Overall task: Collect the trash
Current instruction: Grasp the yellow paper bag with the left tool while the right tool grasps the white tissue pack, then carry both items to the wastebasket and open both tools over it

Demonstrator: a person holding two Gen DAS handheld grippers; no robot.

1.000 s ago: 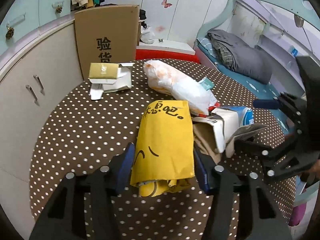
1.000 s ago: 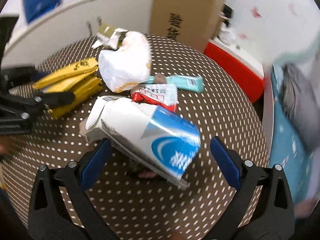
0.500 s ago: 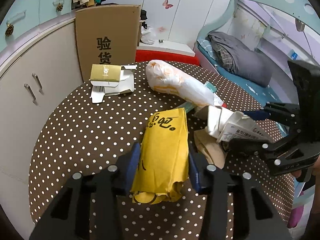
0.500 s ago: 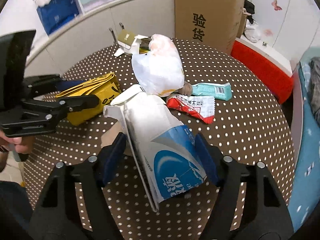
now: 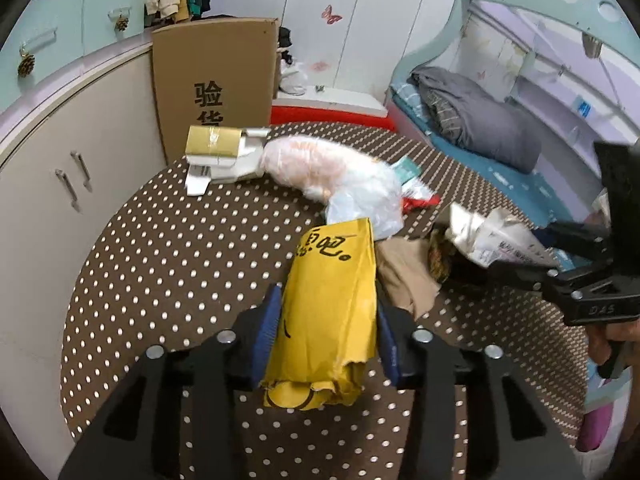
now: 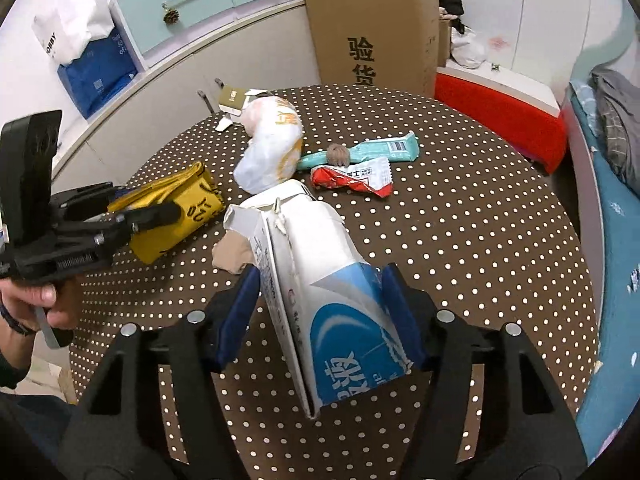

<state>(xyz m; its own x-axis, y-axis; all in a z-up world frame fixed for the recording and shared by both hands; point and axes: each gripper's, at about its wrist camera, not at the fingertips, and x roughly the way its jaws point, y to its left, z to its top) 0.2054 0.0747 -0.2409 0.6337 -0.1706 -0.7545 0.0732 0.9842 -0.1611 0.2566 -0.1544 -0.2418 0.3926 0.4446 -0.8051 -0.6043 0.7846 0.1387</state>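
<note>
A yellow bag (image 5: 332, 304) is gripped between the blue pads of the left claw (image 5: 327, 338) at the lower centre of the left wrist view, though the jaws are easing apart slightly. In the right wrist view, a white and blue carton (image 6: 320, 296) is clamped by the right claw (image 6: 320, 320) at the lower centre, the jaws closing on its crumpled sides. Both items are held over the brown polka-dot desk (image 6: 460, 240). Left on the desk are a white plastic bag (image 6: 272, 148) at the upper centre, a teal wrapper (image 6: 384, 148) and a red and white wrapper (image 6: 352, 178) just right of it, and a gold and white box (image 5: 220, 152) near the far edge. A beige scrap (image 6: 232, 256) is seen beside the carton.
</note>
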